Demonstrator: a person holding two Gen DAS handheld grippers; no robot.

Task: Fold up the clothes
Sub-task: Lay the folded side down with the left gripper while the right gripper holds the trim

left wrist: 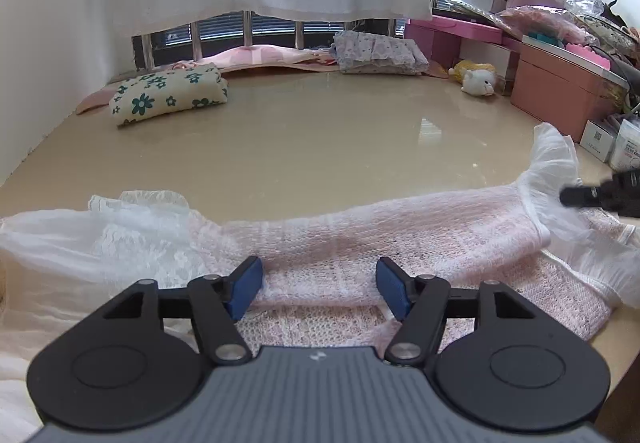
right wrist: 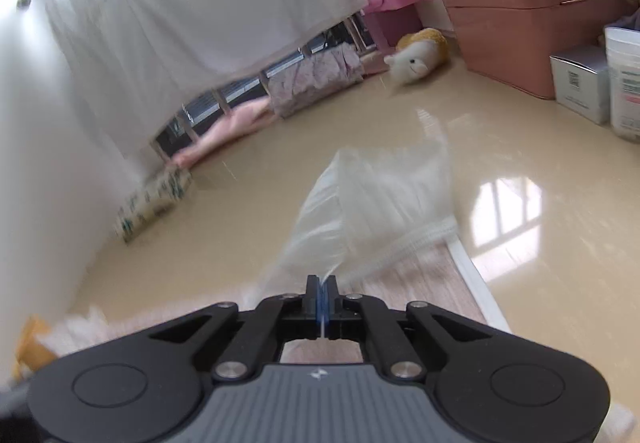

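1. The pink knit garment [left wrist: 400, 239] lies stretched out sideways across the near part of a glossy beige table [left wrist: 320, 131], right in front of both cameras.
2. Its body is a loose, open-weave pink knit with a nubbly texture. The near edge is folded into a thicker band under the left claw.
3. At one end sits a sheer white sleeve with lace trim [left wrist: 120, 227], bunched and flat on the table; at the other end a sheer white ruffled sleeve [right wrist: 384, 195] stands lifted off the surface.
4. A white ribbed band joins that raised sleeve to the pink knit.
5. The left claw [left wrist: 320, 287] hovers over the garment's middle with its blue pads spread wide apart. Nothing is pinched between them, and the knit shows in the gap.
6. The right claw [right wrist: 322, 303] is closed tight on a thin edge of the sheer white sleeve, and the fabric fans up and away from its tips. This view is blurred.
7. Further back on the table are a folded flower-print cloth [left wrist: 168, 95], a folded lilac cloth [left wrist: 378, 53] and a plush toy [left wrist: 476, 79].
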